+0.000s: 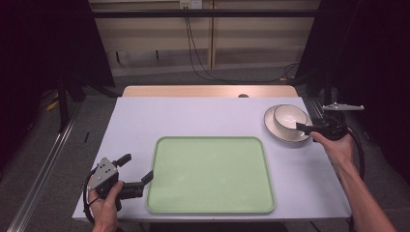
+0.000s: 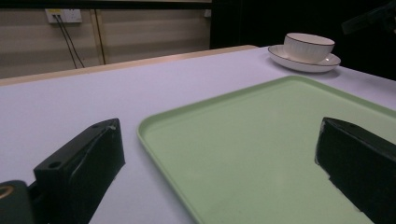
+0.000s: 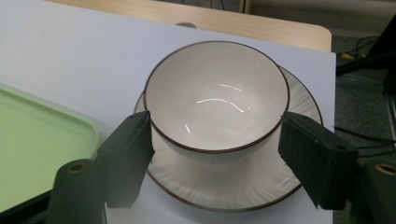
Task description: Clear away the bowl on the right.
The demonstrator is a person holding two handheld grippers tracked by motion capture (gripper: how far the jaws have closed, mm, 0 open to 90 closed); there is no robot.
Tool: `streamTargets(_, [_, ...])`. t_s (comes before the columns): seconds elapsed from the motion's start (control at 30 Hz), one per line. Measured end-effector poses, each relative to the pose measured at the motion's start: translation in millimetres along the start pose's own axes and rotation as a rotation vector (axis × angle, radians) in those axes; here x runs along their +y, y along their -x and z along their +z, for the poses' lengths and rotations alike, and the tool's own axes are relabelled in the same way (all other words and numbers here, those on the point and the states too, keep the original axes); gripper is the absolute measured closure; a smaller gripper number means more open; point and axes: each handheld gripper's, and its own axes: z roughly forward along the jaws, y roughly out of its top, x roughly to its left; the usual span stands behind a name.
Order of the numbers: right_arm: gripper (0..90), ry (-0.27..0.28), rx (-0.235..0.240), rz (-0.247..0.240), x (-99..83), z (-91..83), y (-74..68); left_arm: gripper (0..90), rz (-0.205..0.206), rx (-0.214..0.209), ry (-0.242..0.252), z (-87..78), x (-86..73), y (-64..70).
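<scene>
A white bowl (image 1: 289, 116) with a dark rim stands on a matching plate (image 1: 271, 127) at the table's far right. My right gripper (image 1: 304, 127) is open, and in the right gripper view its jaws flank the bowl (image 3: 217, 93) just above the plate (image 3: 224, 189) without clearly touching it. A pale green tray (image 1: 210, 174) lies empty at the middle front. My left gripper (image 1: 136, 167) is open at the tray's front left corner, low over the table. In the left gripper view one jaw is beside the tray (image 2: 261, 140) and the other over it.
The white table top (image 1: 203, 116) has a wooden strip (image 1: 208, 91) along its far edge. Black cables (image 1: 198, 58) hang down the wall behind. Dark curtains stand at both sides. The right table edge runs close behind the plate.
</scene>
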Motion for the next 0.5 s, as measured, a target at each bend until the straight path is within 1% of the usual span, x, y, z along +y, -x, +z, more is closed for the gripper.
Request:
streamTargets(0.07, [30.6,0.001,-0.024,-0.001,3.3,3.2,3.5,1.4,0.001,-0.004,-0.003,0.8,-0.1,-0.3])
streamTargets(0.13, [31.1,0.002,-0.024,0.002,5.4,5.2,6.1,1.4,-0.004,-0.006,0.001,1.0,-0.3,-0.6])
streamTargets(0.17, [30.5,-0.009,-0.031,0.010,9.1,11.0,11.0,1.4,-0.006,-0.004,0.004,0.7,-0.5,-1.1])
streamTargets(0.27, [30.4,-0.019,-0.035,0.007,11.6,16.4,14.1,1.4,-0.004,-0.001,0.002,0.4,-0.4,-1.6])
streamTargets(0.3, [30.4,-0.026,-0.044,0.019,12.3,21.3,15.7,1.4,-0.004,0.000,0.000,0.3,-0.4,-1.7])
streamTargets(0.33, [30.4,-0.026,-0.044,0.019,12.3,21.3,15.7,1.4,-0.004,0.000,0.000,0.3,-0.4,-1.7])
streamTargets(0.37, [30.3,-0.047,-0.053,0.015,11.2,27.0,15.1,1.4,-0.001,-0.001,-0.001,0.3,-0.4,-1.6])
streamTargets(0.4, [30.3,-0.047,-0.053,0.015,11.2,27.0,15.1,1.4,-0.001,-0.001,-0.001,0.3,-0.4,-1.6])
streamTargets(0.43, [32.7,-0.061,-0.050,0.017,11.5,30.3,15.9,1.4,0.001,0.006,-0.007,0.3,-0.5,-1.1])
streamTargets(0.47, [32.9,-0.066,-0.058,0.019,12.1,31.0,16.0,1.4,-0.003,-0.001,-0.005,1.1,-0.5,-0.7])
streamTargets(0.5, [34.5,-0.070,-0.062,0.023,13.2,33.5,17.8,1.4,0.003,-0.004,-0.008,1.4,-0.4,-0.9])
